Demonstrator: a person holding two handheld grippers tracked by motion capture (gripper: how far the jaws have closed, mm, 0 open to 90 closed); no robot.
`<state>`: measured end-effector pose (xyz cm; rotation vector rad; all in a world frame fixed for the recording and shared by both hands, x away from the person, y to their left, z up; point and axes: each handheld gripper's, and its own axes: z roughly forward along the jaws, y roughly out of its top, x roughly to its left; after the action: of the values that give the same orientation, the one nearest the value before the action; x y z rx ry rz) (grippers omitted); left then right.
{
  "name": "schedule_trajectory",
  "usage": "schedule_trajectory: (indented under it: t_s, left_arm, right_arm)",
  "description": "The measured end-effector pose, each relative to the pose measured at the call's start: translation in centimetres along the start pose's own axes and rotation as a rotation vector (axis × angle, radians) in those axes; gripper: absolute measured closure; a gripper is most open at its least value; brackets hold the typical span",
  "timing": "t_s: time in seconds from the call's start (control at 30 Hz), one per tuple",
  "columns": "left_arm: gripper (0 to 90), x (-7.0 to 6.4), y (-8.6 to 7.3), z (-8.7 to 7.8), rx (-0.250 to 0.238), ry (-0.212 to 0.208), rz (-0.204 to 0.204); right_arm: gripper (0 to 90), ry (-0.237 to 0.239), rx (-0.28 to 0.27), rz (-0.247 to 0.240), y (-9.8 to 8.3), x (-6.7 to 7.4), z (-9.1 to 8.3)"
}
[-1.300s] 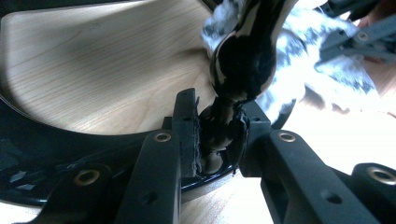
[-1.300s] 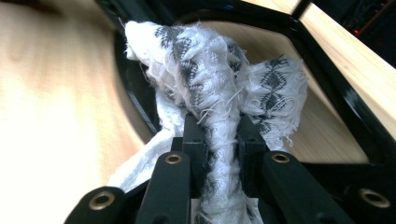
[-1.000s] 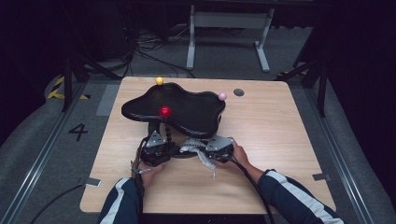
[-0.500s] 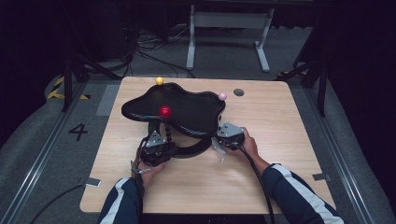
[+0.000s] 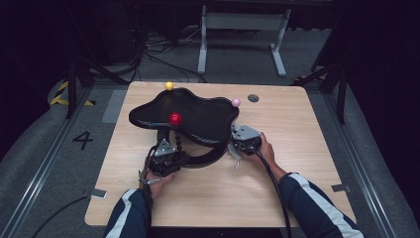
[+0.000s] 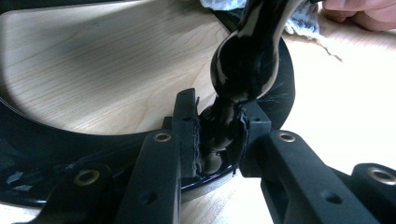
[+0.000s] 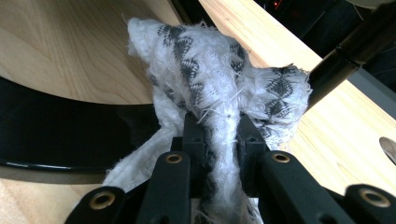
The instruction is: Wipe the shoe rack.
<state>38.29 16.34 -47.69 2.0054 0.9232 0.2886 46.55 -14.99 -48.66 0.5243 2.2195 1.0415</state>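
Shifting right since earlier, right hand-held gripper (image 5: 236,151) clamping cloth (image 7: 219,88)

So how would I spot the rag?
Find the wooden table and the big black wavy tray stand on it. At the stand's right edge, the right gripper pinches the rag: white, frayed, with grey zigzags, the one soft thing among shiny black parts.

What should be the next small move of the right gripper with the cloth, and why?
Probably press the cloth onto the black stand's ring base and wipe. The right gripper is shut on the cloth beside that base, and the left gripper clamps the beaded post, steadying it.
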Motion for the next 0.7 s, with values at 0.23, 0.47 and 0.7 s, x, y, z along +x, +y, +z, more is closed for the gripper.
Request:
schedule_trajectory:
  t_s: [0.23, 0.47, 0.7]
  left_arm:
    - [74.0, 0.0, 0.0, 0.0, -0.001, 0.0, -0.001]
    - [74.0, 0.0, 0.0, 0.0, 0.002, 0.0, 0.0]
    - [73.9, -0.2, -0.1, 0.2, -0.016, 0.011, -0.005]
  right_arm:
    - [78.5, 0.095, -0.019, -0.007, 0.2, 0.6, -0.5]
    - [78.4, 0.186, -0.046, -0.033, 1.0, 2.7, -1.0]
    - [78.2, 0.274, -0.076, -0.075, 2.3, 5.8, -1.4]
